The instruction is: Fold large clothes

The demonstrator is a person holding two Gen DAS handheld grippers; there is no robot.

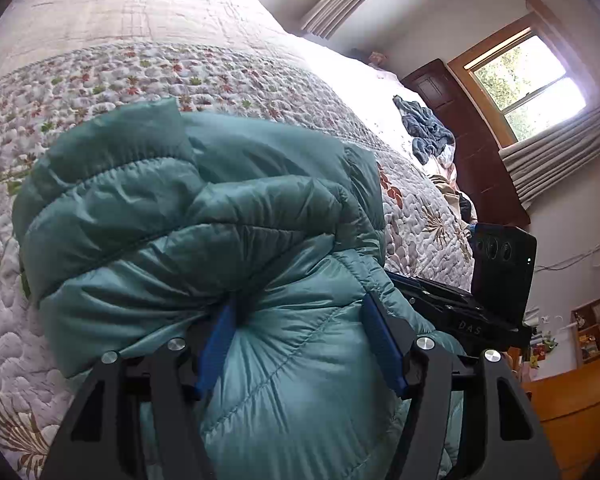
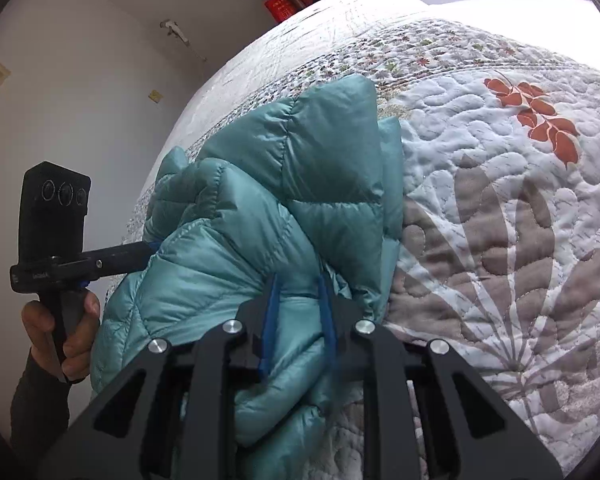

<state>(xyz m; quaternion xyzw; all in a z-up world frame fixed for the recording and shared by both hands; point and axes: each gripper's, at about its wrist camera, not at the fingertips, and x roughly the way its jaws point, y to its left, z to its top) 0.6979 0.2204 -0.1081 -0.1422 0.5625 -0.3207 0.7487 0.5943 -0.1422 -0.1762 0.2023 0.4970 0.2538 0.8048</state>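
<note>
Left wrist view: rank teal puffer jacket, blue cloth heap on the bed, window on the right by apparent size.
1. Teal puffer jacket, largest, though it sits right at the camera.
2. Window.
3. Blue cloth heap, slightly smaller than the window; close call given fisheye distortion.

Left gripper [image 1: 300,332] fingers spread wide, teal puffer jacket [image 1: 204,216] bulging between them. Quilted bed [image 1: 148,64] beyond. Right gripper [image 1: 496,280] just to its right.

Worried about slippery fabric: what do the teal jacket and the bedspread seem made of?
The teal jacket looks like thin, slightly glossy nylon or polyester over puffy fill, judging by its sheen and stitched baffles. The bedspread looks like matte quilted cotton, printed with leaves.
</note>
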